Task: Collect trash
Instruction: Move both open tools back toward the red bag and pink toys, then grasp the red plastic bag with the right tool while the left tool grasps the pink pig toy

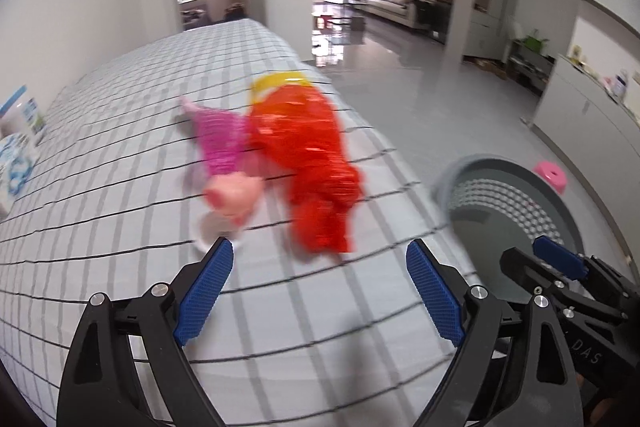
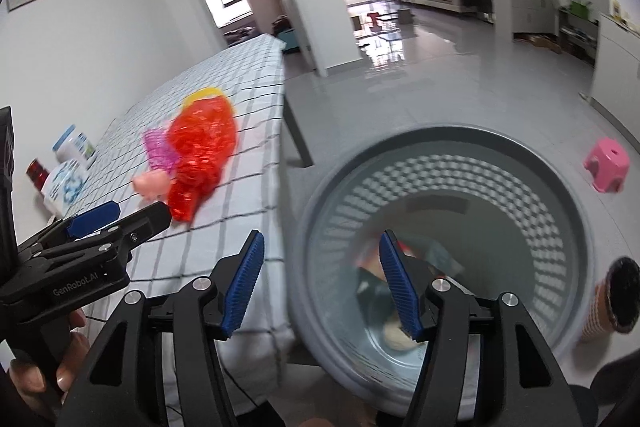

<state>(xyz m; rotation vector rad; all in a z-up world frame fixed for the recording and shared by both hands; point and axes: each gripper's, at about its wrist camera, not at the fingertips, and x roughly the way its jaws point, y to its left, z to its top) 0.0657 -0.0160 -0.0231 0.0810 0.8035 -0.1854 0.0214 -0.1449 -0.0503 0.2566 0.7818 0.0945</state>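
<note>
A red crinkly wrapper lies on the checked tablecloth, with a pink-purple wrapper, a pale pink crumpled piece and a yellow ring beside it. My left gripper is open and empty, just short of them. The same pile shows in the right wrist view. My right gripper is open and empty over the rim of the grey perforated bin, which holds some trash. The bin also shows in the left wrist view.
White and blue containers and a red can stand at the table's wall side. A pink stool and a brown cup are on the grey floor by the bin. A cabinet stands right.
</note>
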